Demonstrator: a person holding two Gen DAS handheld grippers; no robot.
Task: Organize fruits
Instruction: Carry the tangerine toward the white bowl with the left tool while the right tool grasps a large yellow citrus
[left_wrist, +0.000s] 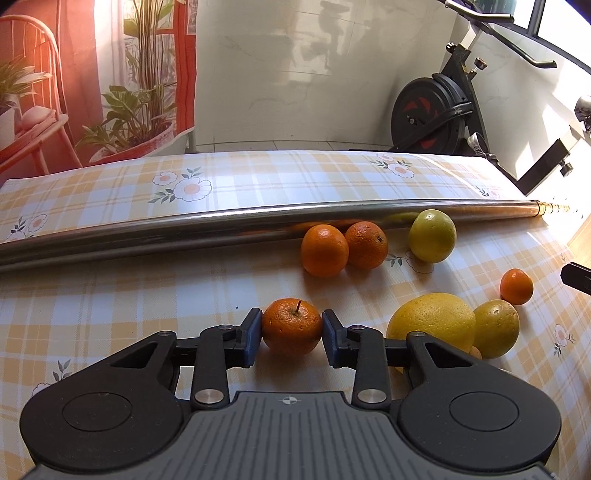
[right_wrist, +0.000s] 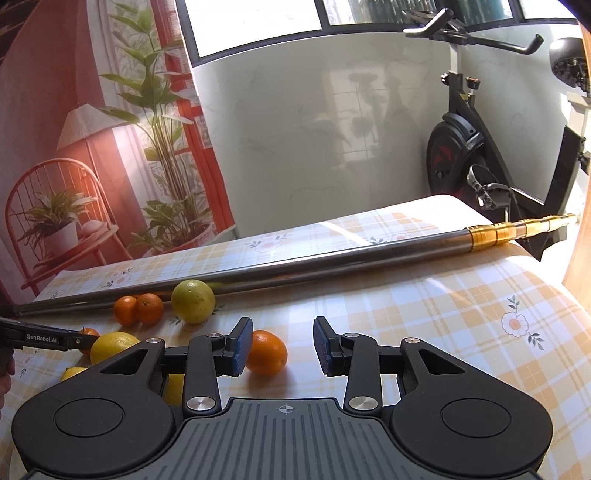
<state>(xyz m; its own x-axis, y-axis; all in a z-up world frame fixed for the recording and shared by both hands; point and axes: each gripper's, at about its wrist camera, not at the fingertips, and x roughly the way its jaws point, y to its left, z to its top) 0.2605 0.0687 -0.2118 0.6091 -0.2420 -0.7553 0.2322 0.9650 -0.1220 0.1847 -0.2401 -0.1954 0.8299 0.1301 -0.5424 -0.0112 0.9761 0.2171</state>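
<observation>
Sitting between both pads of the left hand-held gripper (left_wrist: 291, 330), a stemmed orange (left_wrist: 291, 325) is clamped

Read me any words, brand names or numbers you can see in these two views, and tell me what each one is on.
"GenRobot.AI" in white letters on the black side of the left gripper, seen at the left edge of the right wrist view.
No other readable text: the fruit, the tablecloth, the metal pole and the exercise bike show no legible words or numbers. The round crosshair marks on both gripper bodies are symbols, not text.
</observation>
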